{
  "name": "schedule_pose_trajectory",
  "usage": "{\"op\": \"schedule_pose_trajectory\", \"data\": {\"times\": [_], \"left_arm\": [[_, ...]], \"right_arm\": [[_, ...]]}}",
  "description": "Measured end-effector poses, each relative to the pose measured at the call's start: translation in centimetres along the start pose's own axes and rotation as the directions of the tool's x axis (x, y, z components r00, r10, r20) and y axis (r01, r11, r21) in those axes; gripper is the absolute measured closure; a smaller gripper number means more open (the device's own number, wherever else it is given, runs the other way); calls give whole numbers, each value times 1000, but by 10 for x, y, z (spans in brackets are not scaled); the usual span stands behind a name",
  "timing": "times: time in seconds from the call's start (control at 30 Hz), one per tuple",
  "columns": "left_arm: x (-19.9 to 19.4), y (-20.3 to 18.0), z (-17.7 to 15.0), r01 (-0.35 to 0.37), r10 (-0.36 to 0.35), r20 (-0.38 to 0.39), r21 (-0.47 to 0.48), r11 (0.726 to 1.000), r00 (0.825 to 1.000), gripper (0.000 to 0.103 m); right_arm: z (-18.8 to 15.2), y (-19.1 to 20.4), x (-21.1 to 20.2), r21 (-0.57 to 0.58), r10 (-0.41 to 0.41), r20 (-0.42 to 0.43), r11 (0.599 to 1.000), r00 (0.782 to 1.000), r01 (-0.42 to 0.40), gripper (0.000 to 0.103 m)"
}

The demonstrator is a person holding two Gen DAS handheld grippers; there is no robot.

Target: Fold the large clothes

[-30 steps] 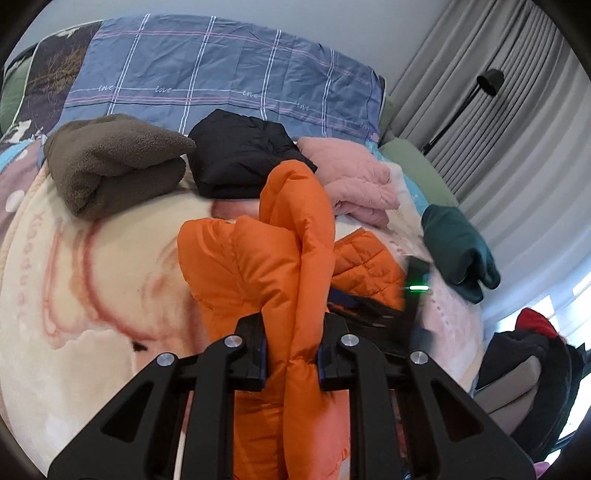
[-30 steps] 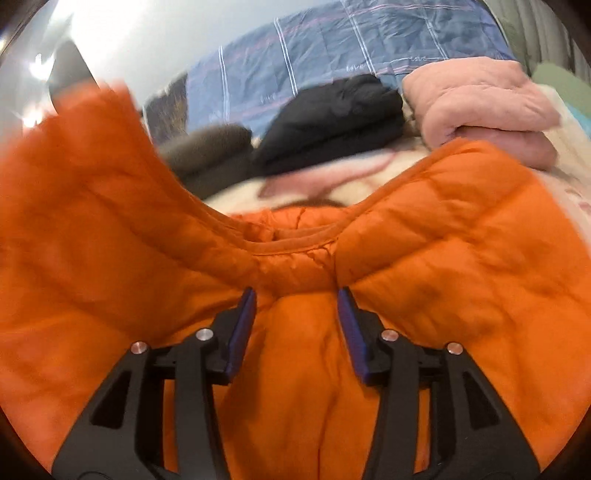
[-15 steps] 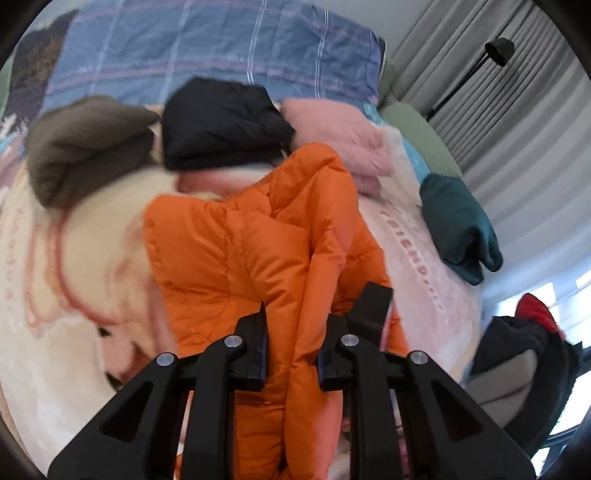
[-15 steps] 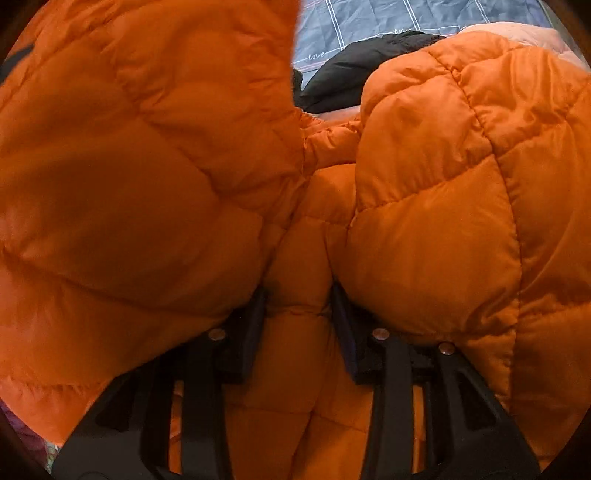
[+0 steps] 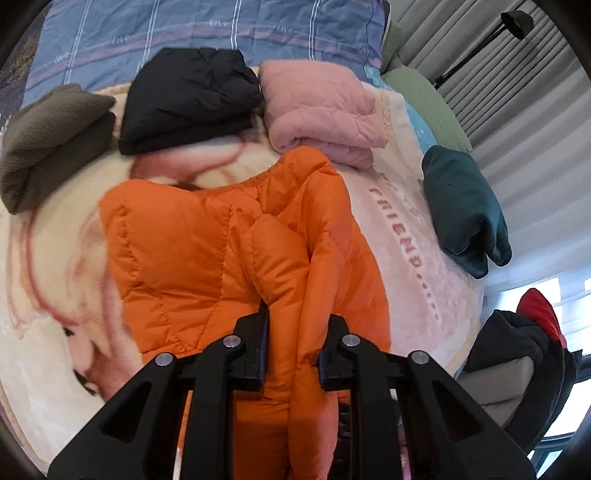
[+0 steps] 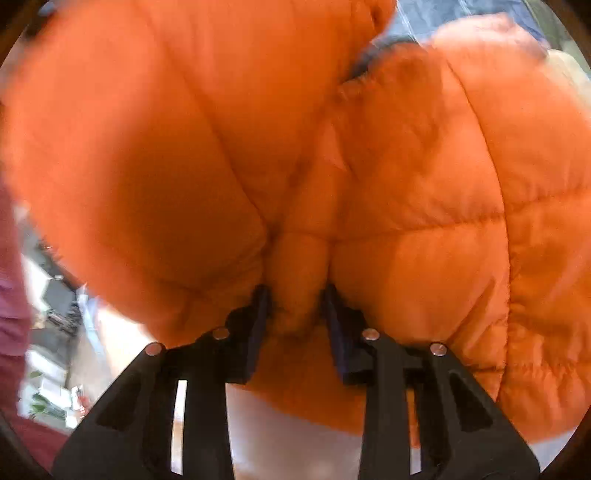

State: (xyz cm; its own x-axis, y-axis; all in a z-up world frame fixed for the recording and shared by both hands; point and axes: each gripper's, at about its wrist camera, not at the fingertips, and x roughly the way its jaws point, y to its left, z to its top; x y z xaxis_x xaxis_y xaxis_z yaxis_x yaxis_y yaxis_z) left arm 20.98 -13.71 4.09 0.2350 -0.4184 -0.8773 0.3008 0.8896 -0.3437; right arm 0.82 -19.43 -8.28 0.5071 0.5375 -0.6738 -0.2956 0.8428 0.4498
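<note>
An orange quilted puffer jacket [image 5: 207,243] lies bunched on the cream printed blanket [image 5: 406,229] that covers the bed. My left gripper [image 5: 293,325] is shut on a thick fold of that jacket, which runs up between its fingers. In the right wrist view the orange jacket [image 6: 424,192] fills nearly the whole picture. My right gripper [image 6: 297,295] has a roll of the jacket's fabric pinched between its pads, and its jaws are closing on it.
Folded clothes lie at the back of the bed: an olive fleece [image 5: 51,144], a black jacket [image 5: 188,96], a pink quilted jacket [image 5: 325,114]. A dark green garment [image 5: 461,206] sits at the right edge. A chair with clothes [image 5: 517,350] and a floor lamp [image 5: 513,22] stand to the right.
Both grippers have carried the jacket forward and down, so its upper part now lies folded over on the blanket. The right gripper's jaws have narrowed onto a roll of fabric.
</note>
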Motion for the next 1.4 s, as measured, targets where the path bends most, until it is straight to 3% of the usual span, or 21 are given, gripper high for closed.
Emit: {"op": "schedule_pose_trajectory", "data": {"times": [0.2,0.3,0.43,0.57,0.63,0.8,0.93,1.03,1.1,1.17,1.27,1.4], "left_arm": [[35,-17,2,23,-22,-55,12,1000,998,81],[49,-33,3,49,-46,-75,29,998,996,78],[69,-54,3,100,-94,-98,57,993,991,67],[89,-68,4,159,-149,-114,82,984,982,59],[95,-71,4,176,-165,-110,95,980,980,58],[102,-74,3,219,-205,-117,123,968,972,54],[106,-83,-2,216,-197,-114,193,957,974,51],[113,-91,-5,229,-209,-112,222,948,972,50],[119,-97,-8,245,-225,-110,239,940,968,50],[126,-104,-11,257,-237,-103,268,929,966,47],[132,-111,-14,262,-245,-93,309,914,965,47],[112,-108,-12,330,-320,-85,316,890,944,57]], "right_arm": [[-3,-13,-34,86,16,61,996,998,-21,75],[-18,-24,-67,101,-38,130,995,991,25,73],[-29,-25,-106,94,-73,231,994,970,52,57],[-39,-10,-142,43,-45,319,999,947,34,28],[-42,3,-153,18,-24,348,1000,937,19,22],[-29,17,-168,19,-77,362,997,929,75,19],[-12,18,-168,108,-108,381,992,918,72,19],[-9,13,-157,155,-131,357,985,925,80,19],[-10,4,-148,183,-125,334,981,934,66,25],[-14,-7,-145,237,-181,311,965,933,108,71],[-31,-44,-138,397,-173,229,915,958,71,84],[-60,-72,-123,483,-129,172,875,977,31,85]]}}
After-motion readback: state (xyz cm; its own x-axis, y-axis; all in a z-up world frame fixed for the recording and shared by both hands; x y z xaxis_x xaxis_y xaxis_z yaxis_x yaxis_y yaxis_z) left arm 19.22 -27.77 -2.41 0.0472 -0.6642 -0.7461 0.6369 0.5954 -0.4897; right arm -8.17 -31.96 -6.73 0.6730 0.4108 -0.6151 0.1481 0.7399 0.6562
